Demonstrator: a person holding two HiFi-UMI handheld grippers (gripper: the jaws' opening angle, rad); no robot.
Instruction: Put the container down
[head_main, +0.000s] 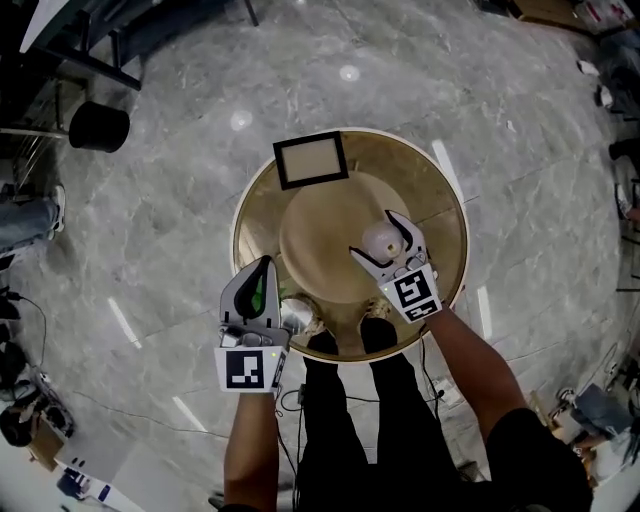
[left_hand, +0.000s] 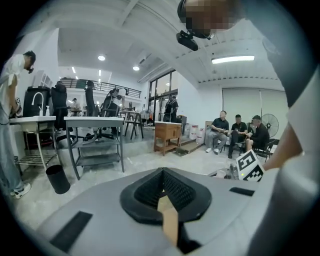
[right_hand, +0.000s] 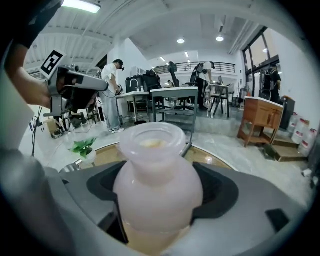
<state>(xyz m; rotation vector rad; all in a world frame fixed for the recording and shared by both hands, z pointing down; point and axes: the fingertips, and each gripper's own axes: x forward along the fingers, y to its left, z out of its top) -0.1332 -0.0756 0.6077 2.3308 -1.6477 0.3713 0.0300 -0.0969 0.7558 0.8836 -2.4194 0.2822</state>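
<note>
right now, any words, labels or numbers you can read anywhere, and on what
No words or numbers can be read in any view.
left marker: black-and-white square pattern only, no letters.
right marker: the same, pattern only.
container: no label shows.
frame: blank face.

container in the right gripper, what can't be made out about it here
- Container base: right gripper view, hidden by the right gripper; contact with the table unclear.
- Contents: right gripper view, frosted wall blurs them.
- Lower body: head view, too small, covered by jaws.
</note>
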